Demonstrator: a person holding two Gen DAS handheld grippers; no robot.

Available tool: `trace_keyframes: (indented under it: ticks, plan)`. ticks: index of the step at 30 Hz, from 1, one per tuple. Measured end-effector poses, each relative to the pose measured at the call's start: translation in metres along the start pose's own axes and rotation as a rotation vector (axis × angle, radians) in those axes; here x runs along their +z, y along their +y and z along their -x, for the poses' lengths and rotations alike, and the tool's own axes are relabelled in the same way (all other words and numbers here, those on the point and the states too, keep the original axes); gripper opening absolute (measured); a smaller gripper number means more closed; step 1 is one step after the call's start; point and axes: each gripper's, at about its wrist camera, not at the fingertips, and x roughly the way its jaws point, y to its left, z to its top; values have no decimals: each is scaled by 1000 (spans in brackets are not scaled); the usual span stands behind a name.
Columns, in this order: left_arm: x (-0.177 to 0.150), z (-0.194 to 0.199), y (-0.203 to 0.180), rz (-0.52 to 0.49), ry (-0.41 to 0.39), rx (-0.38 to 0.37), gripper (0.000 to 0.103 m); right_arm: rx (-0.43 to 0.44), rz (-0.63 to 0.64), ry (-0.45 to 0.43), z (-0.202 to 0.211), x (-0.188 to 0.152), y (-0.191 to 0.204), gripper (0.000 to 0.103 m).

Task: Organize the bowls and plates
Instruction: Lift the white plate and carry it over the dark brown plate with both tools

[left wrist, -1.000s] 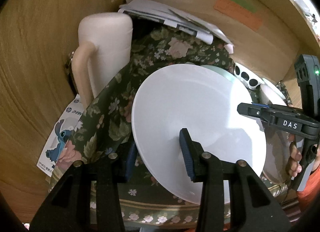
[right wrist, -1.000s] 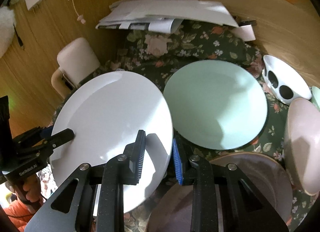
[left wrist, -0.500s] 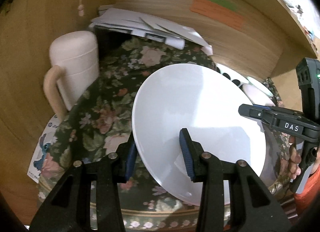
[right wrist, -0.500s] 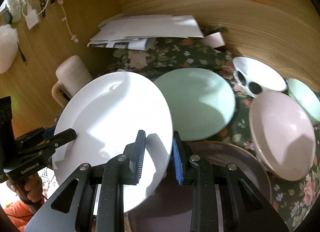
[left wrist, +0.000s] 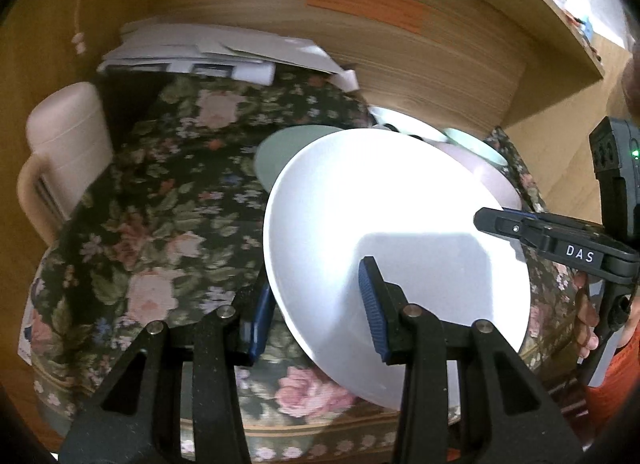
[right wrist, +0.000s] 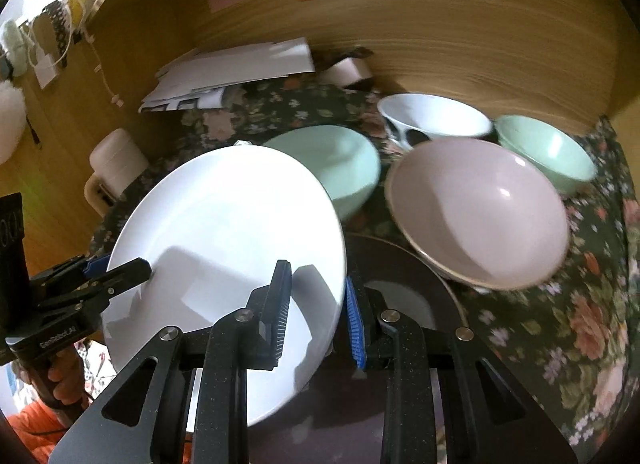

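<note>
We are holding the white plate (right wrist: 224, 248) tilted above the floral tablecloth (left wrist: 168, 199), with both grippers pinching its rim. The left gripper (left wrist: 316, 304) is clamping the plate's near-left edge, one pad under it and one on top; the right gripper (right wrist: 316, 304) is gripping the opposite edge the same way. Behind the white plate, the green plate (right wrist: 340, 159) is resting on the cloth, and to its right the pink bowl (right wrist: 480, 211) is sitting, apparently overlapping the dark plate (right wrist: 400, 284). Beyond the pink bowl, the spotted bowl (right wrist: 432, 121) and green bowl (right wrist: 544, 151) are standing.
</note>
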Motion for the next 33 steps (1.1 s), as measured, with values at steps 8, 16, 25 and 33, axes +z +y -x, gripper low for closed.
trace_keyframes:
  ticks: [8, 16, 25, 33]
  plan:
    - [-5, -15, -31, -41, 44, -31, 41, -24, -66, 1, 13, -18, -29, 24]
    - [-11, -25, -46, -55, 79, -32, 41, -23, -105, 32, 12, -34, -48, 24]
    - [-18, -35, -50, -55, 122, -10, 41, -1, -125, 62, 4, -43, -55, 24]
    - [-19, -46, -52, -54, 153, -1, 41, 5, -143, 78, -1, -44, -60, 24]
